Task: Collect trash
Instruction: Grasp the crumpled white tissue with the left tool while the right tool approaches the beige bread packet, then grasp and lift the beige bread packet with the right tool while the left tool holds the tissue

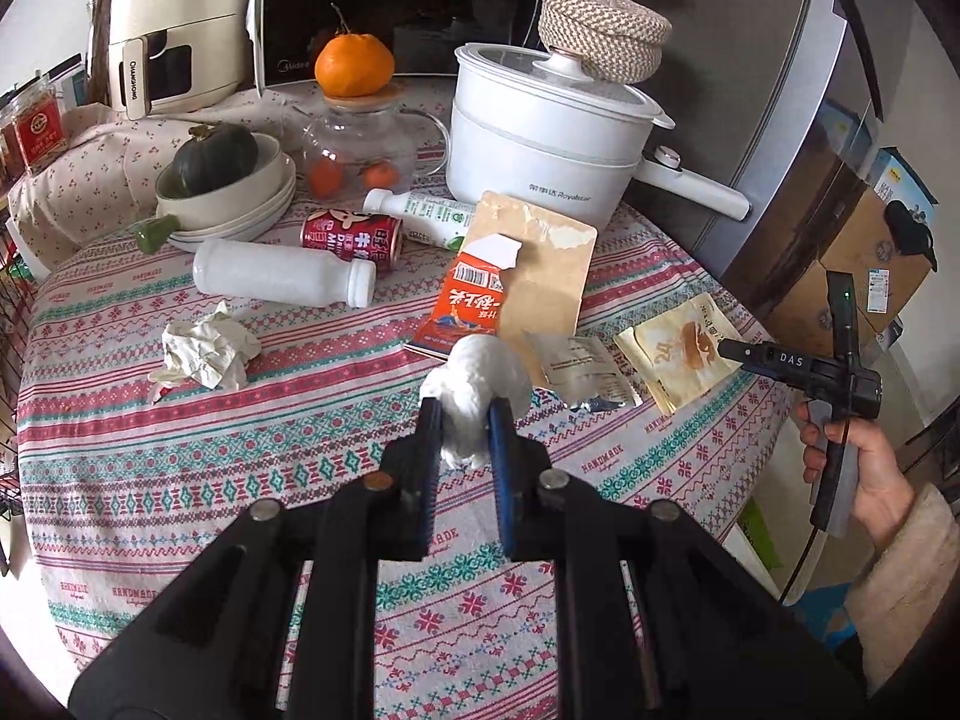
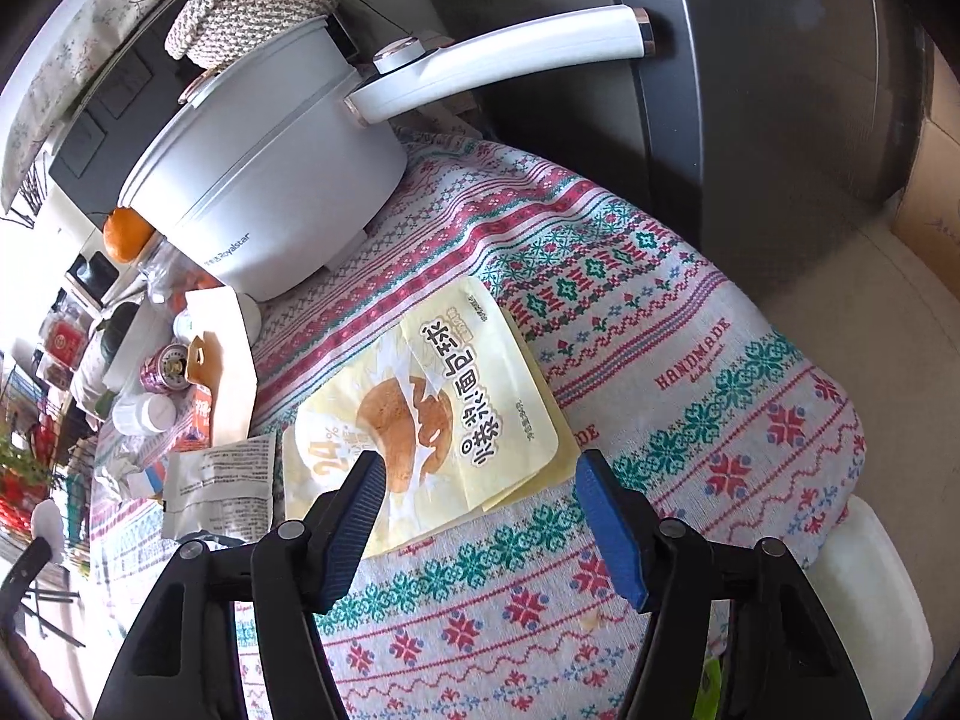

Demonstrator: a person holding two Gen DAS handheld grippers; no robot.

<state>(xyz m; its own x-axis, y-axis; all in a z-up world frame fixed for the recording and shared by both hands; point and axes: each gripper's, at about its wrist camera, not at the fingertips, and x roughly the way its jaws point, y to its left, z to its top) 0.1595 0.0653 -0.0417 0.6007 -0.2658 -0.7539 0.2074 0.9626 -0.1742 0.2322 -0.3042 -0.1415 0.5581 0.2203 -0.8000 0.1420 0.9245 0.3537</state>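
My left gripper (image 1: 465,411) is shut on a white tissue wad (image 1: 480,381) and holds it above the patterned tablecloth (image 1: 180,450). My right gripper (image 2: 480,468) is open, low over a yellow bread wrapper (image 2: 432,414), which lies between and just beyond its fingers; the wrapper also shows in the left wrist view (image 1: 678,354). The right gripper shows at the table's right edge in the left wrist view (image 1: 729,351). Other trash lies on the table: a crumpled tissue (image 1: 204,351), a white bottle (image 1: 282,273), a red can (image 1: 351,237), an orange carton (image 1: 468,303), a brown paper bag (image 1: 540,264) and a silver sachet (image 1: 582,369).
A white electric pot (image 1: 546,132) with a long handle (image 2: 498,54) stands at the back. Stacked bowls with a green squash (image 1: 228,180), a glass teapot (image 1: 360,144) under an orange (image 1: 354,63), an air fryer (image 1: 174,30) and a microwave (image 1: 390,6) crowd the rear. A fridge (image 1: 798,120) stands right.
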